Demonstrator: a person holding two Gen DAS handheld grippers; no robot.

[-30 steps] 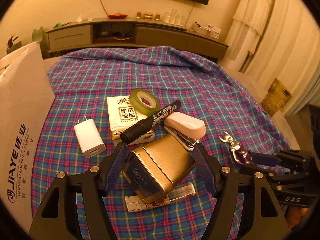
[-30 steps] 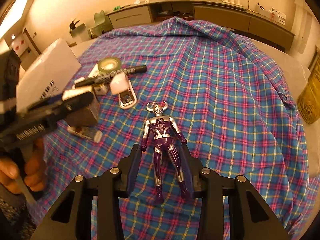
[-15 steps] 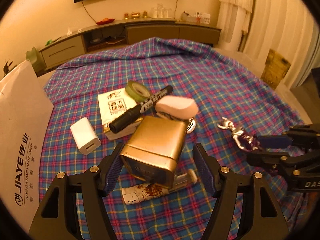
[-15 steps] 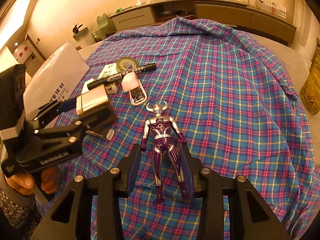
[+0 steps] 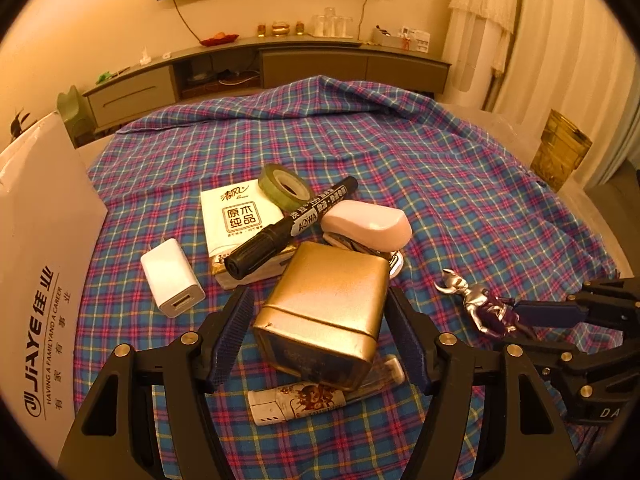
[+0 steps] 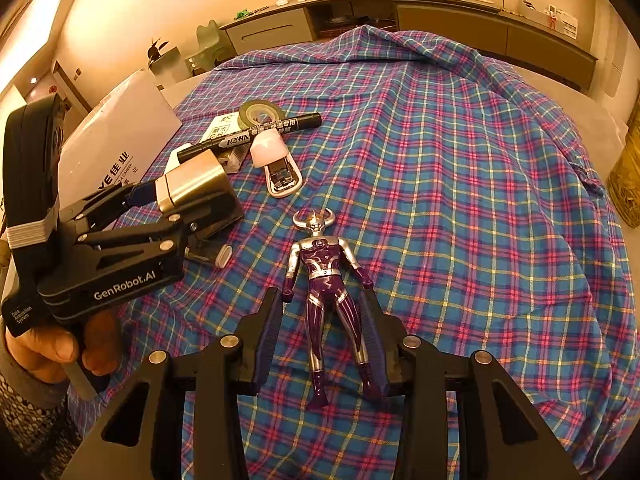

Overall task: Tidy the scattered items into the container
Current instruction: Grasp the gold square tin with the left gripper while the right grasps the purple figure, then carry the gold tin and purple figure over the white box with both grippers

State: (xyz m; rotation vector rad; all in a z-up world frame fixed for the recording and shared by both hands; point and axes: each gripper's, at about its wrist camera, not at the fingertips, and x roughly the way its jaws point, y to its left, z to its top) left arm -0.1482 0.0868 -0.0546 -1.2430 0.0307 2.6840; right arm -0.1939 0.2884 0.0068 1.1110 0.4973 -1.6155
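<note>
My left gripper is shut on a gold tin box and holds it above the plaid cloth; the box also shows in the right wrist view. My right gripper straddles the legs of a purple and silver toy figure lying on the cloth, with small gaps to the pads. A white paper bag stands at the left. On the cloth lie a black marker, a tape roll, a pink stapler, a white charger, a tissue pack and a tube.
The plaid cloth covers a round table and is rumpled at the far side. A low cabinet runs along the back wall. A gold bin stands on the floor at the right.
My left gripper has lifted the gold tin box off the pile and turned it. My right gripper has stayed around the toy figure's legs.
</note>
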